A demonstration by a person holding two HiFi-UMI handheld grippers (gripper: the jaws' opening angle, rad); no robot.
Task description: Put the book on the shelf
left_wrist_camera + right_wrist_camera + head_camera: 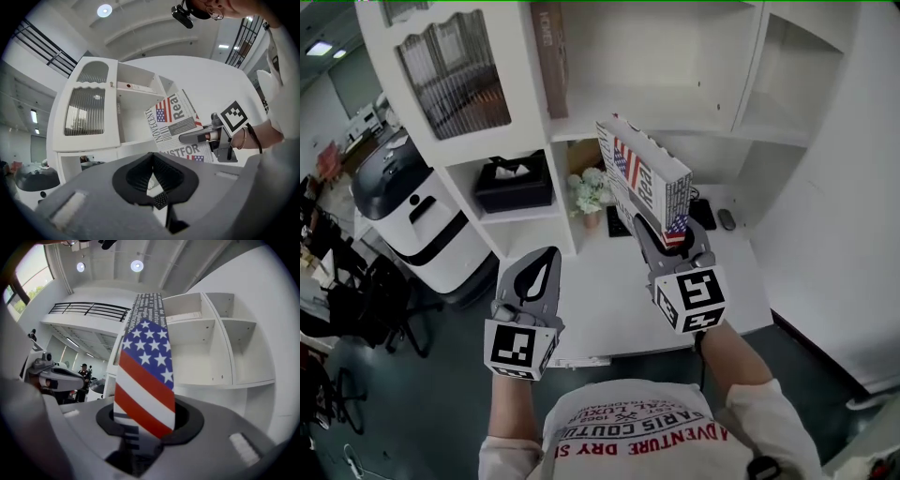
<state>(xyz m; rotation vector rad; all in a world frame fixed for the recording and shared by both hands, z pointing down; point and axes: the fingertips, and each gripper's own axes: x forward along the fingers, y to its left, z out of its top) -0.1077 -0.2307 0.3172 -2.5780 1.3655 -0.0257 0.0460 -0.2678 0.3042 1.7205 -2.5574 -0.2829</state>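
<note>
The book (642, 178), printed like a newspaper with a stars-and-stripes spine, is held upright in front of the white shelf unit (647, 122). My right gripper (670, 234) is shut on its lower end. In the right gripper view the flag spine (145, 376) rises from between the jaws of that gripper (143, 427), with open shelf compartments (201, 348) behind it. My left gripper (548, 258) hangs lower and to the left, shut and holding nothing. The left gripper view shows its closed tips (152, 157), with the book (176, 122) off to the right.
A black tissue box (514, 183) and a small flower pot (591, 197) sit in lower compartments. A brown volume (548, 56) stands in the upper shelf beside a glass cabinet door (455, 75). A white desk (609, 300) lies below. A white and black machine (403, 216) stands left.
</note>
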